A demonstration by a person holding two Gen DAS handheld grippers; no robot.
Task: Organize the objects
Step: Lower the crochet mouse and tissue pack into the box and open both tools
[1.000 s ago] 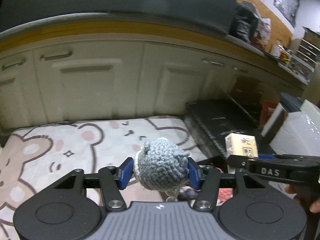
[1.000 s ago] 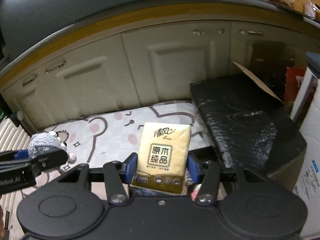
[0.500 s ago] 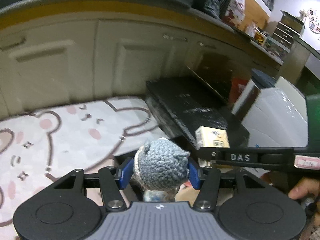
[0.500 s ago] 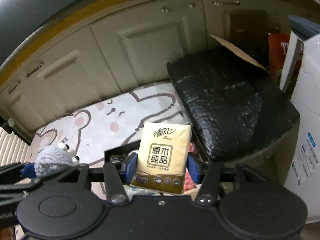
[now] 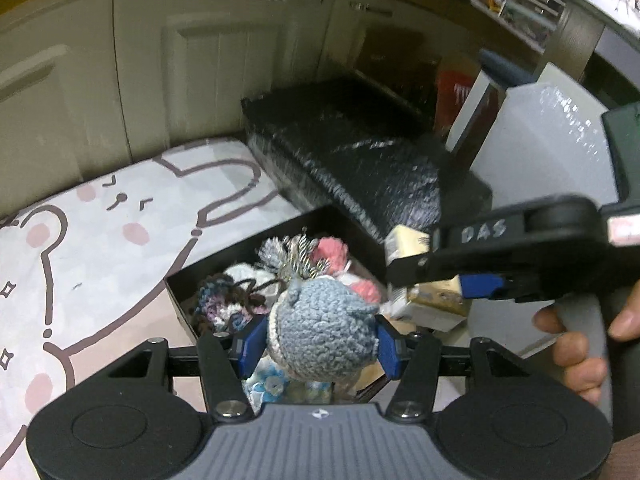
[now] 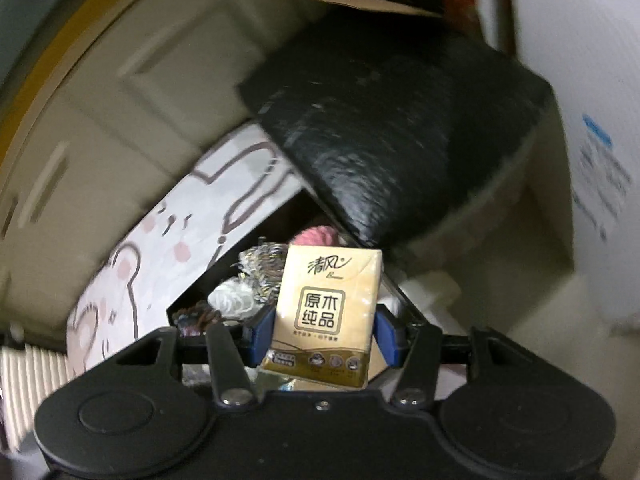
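Now over the black box [image 5: 280, 222] on the bear-print mat [image 5: 100, 240]: left gripper [image 5: 318, 340] jaws clenched on grey crochet toy [image 5: 324, 328], right gripper [image 6: 320, 338] jaws grasping tissue pack [image 6: 326, 320]. Step: delivery. Next, probably lower both, release inside.

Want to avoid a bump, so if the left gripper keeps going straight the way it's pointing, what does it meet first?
Probably the yarn items piled in the black box. The left gripper, shut on a blue-grey crochet toy, points down into that box, just above the brown and purple crochet piece. Depth is hard to judge.
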